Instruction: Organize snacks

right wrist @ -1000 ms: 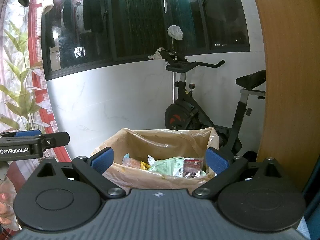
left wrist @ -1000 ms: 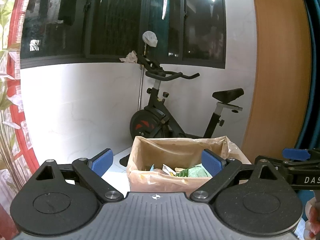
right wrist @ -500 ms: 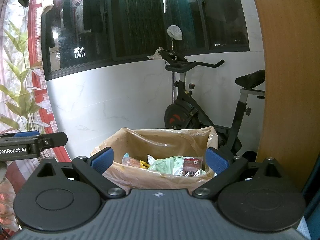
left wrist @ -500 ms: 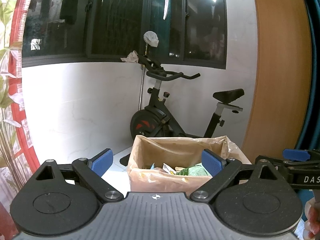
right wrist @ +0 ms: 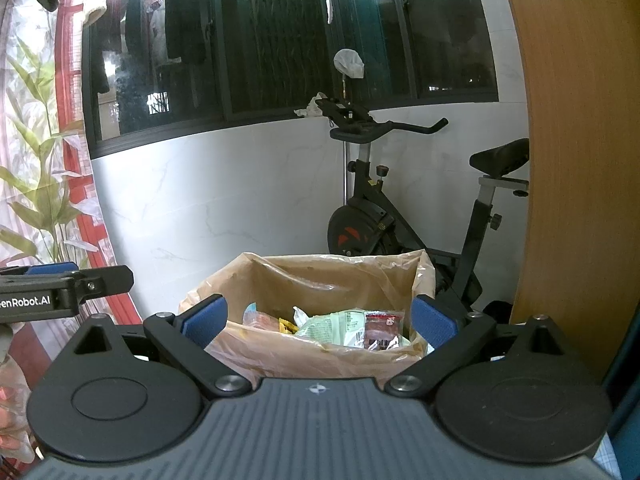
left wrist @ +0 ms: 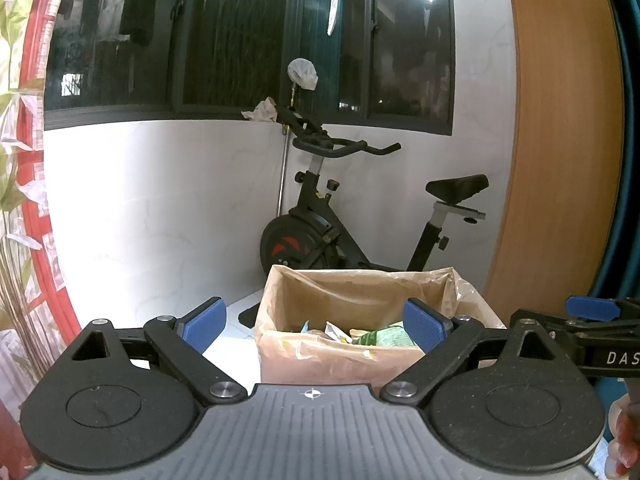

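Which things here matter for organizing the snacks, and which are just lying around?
For the job:
- lined box
- snack packets inside it
- left gripper, open, holding nothing
- right gripper, open, holding nothing

Just there:
- exercise bike
- crumpled cloth on the sill
- hanging clothes outside the window
- wooden panel

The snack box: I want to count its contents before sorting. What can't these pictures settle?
- Lower packets: the box front wall and the green packet on top hide them, both views.
- Packet print: too small.
- Box base: hidden behind the open right gripper and open left gripper bodies.
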Available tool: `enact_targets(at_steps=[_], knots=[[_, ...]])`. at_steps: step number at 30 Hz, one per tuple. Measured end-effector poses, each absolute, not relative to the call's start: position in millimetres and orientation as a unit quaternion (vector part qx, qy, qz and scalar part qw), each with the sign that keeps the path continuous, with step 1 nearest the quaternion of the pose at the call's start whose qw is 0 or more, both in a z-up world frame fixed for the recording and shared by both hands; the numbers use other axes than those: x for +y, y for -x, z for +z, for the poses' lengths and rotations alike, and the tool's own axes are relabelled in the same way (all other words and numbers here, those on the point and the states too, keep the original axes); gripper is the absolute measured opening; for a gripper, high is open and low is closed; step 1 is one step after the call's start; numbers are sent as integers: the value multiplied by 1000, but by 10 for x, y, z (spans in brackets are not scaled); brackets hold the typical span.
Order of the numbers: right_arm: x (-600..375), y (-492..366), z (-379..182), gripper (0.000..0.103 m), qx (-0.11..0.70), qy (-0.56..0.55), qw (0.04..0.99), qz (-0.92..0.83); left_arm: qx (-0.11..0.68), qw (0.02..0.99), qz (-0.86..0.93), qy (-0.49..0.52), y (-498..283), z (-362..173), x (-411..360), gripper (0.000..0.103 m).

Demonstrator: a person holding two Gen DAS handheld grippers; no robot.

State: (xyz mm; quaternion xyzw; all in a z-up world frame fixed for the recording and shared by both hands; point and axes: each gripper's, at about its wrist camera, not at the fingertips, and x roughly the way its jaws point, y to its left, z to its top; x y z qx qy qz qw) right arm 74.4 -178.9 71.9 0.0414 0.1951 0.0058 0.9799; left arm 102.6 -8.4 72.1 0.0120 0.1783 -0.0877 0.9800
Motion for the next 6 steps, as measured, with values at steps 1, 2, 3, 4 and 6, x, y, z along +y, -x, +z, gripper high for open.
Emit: enact_targets(at_steps=[1, 2, 3, 4, 6], knots=[[-1789, -744, 720, 100, 195, -41, 980, 6, 178, 980, -87, -12, -1025, 718, -82, 96], [-1789, -742, 719, 100, 195, -41, 980, 6, 178, 980, -87, -13, -1027, 716, -86, 96], [-1788, -744, 720, 100, 195, -41, 980, 6, 178, 980, -87, -13, -1028, 716, -84, 96], [-1791, -740, 717, 100, 195, -41, 980, 6, 178, 980, -87, -12, -1025, 712, -81, 96], [-1792, -744, 714, 100, 195, -42, 980, 6, 180, 980, -87, -11, -1029, 692, -70, 96]])
